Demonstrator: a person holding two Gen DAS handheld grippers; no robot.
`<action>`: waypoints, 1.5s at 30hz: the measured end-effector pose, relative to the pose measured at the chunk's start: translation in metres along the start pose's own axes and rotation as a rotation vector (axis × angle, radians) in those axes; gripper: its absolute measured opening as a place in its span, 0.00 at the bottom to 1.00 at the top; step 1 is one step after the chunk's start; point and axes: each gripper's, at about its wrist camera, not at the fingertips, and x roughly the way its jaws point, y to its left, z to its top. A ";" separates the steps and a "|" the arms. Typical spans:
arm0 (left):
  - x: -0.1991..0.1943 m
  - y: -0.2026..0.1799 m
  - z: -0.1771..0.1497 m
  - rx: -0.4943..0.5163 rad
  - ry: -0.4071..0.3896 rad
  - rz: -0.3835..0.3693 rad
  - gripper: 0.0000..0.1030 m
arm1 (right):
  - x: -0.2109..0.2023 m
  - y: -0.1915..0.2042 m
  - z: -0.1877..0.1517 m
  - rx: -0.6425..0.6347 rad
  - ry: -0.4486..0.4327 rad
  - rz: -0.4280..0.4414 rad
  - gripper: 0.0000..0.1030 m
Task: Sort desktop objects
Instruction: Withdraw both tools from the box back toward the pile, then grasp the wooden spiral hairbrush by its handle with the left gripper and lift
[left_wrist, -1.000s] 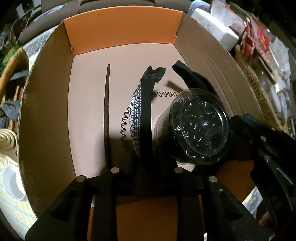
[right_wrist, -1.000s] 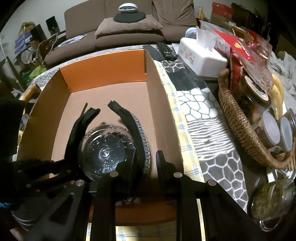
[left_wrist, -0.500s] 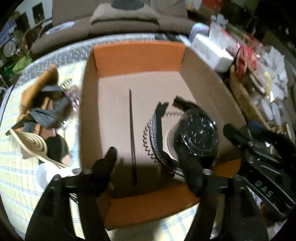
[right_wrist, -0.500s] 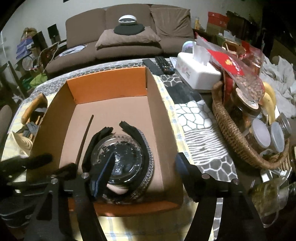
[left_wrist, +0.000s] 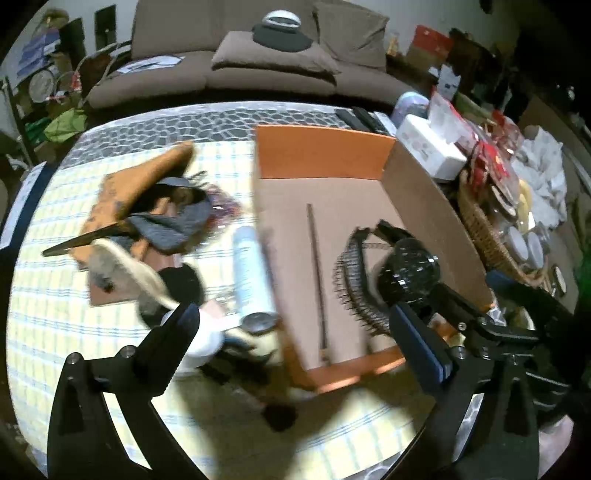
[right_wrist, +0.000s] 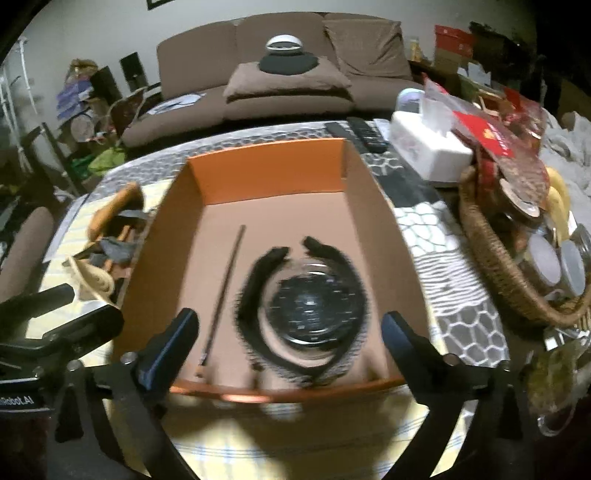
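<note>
An open cardboard box (right_wrist: 266, 173) (left_wrist: 325, 151) with orange flaps holds a clear round jar (right_wrist: 314, 306) (left_wrist: 410, 269), a black toothed headband (right_wrist: 255, 295) (left_wrist: 349, 288) curved around it, and a thin dark stick (right_wrist: 223, 291) (left_wrist: 317, 273). My right gripper (right_wrist: 288, 332) is open and empty above the box's near edge. My left gripper (left_wrist: 295, 328) is open and empty over the box's left wall. Left of the box lies a pile (left_wrist: 147, 221): orange cloth, grey fabric, a white tube (left_wrist: 251, 273), a white cup.
A wicker basket (right_wrist: 491, 258) of jars and snacks stands right of the box. A white tissue box (right_wrist: 428, 147) and remote controls (right_wrist: 365, 134) lie behind it. A glass mug (right_wrist: 554, 384) sits at the near right. A brown sofa (right_wrist: 288, 81) is beyond the table.
Both grippers have opened, let go of the headband and jar, and pulled back up out of the box. The left gripper has swung left toward the pile.
</note>
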 end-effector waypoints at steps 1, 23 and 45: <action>-0.005 0.008 -0.002 -0.005 -0.006 0.007 1.00 | -0.001 0.005 0.000 -0.006 -0.003 0.014 1.00; -0.020 0.188 -0.056 -0.210 0.017 0.098 1.00 | 0.005 0.158 -0.020 -0.243 -0.002 0.170 1.00; 0.013 0.277 -0.058 -0.462 0.045 0.004 1.00 | 0.083 0.247 0.003 -0.363 0.024 0.217 1.00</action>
